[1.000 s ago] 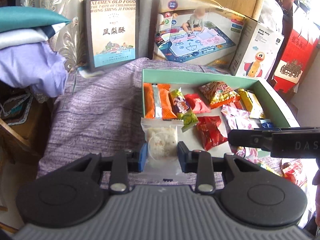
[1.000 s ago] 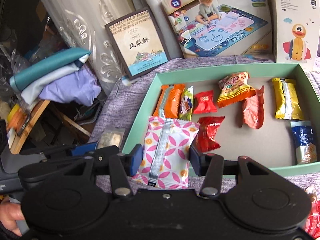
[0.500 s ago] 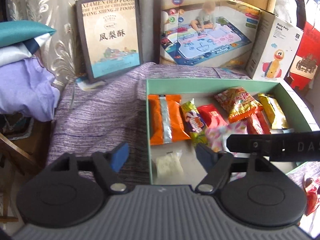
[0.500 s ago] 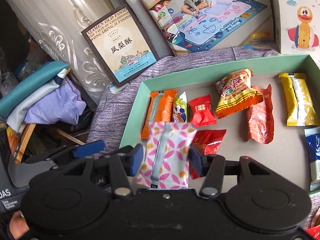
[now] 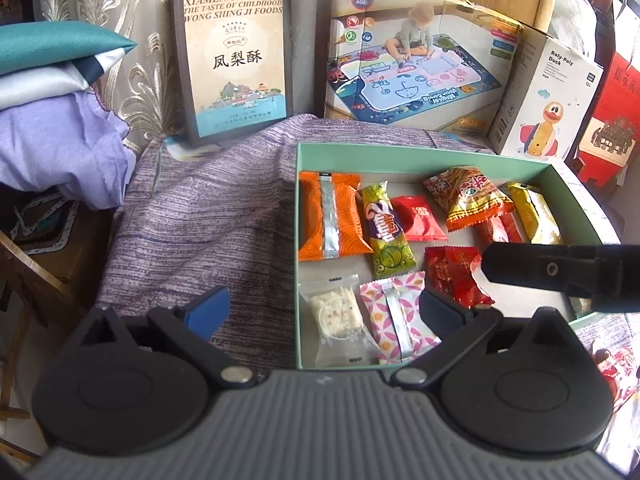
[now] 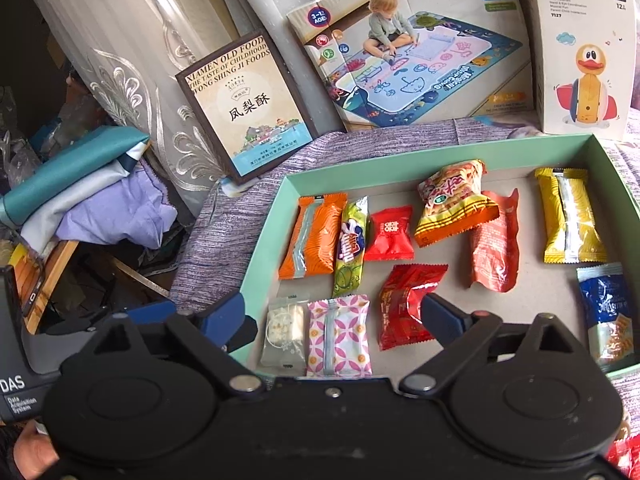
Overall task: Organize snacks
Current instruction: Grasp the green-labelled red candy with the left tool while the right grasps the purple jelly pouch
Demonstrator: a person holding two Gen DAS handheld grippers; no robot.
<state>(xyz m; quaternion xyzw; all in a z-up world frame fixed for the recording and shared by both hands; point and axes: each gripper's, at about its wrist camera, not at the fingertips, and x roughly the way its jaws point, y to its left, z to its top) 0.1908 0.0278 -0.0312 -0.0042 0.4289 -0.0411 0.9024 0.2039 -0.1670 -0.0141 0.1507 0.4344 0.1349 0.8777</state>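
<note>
At the far left of the right wrist view, folded fabrics (image 6: 92,200) in teal, white and lilac are piled beside a patterned curtain (image 6: 132,92). A brown-framed pastry box (image 6: 246,108) leans against the curtain, with a drawing-mat box (image 6: 412,60) and a Roly-Poly Duck box (image 6: 580,48) standing further right, all behind a purple striped cloth (image 5: 200,220).

On the cloth lies the green tray (image 6: 400,160), which holds every snack in sight. The left gripper (image 5: 324,308) is spread wide and holds nothing, one blue pad over the cloth outside the tray's left wall, the other over the near row. The right gripper (image 6: 332,316) is likewise spread and empty, its fingers straddling the tray's near left corner.

In that corner the clear pastry packet (image 6: 282,332) lies flat, and the pink floral packet (image 6: 338,334) lies just beside it on the right, the two edges touching or nearly so. Right of these is a crumpled red packet (image 6: 404,304). In the far row, from the left: an orange packet (image 6: 314,236), a green-and-purple candy bar (image 6: 352,246) against it, a small red candy (image 6: 390,234), an orange-and-yellow chip bag (image 6: 452,204) overlapping a red-orange packet (image 6: 496,244), and a yellow packet (image 6: 570,216). A blue packet (image 6: 606,312) lies near the tray's right wall. In the left wrist view, the right gripper's black body crosses over the tray's right side.
</note>
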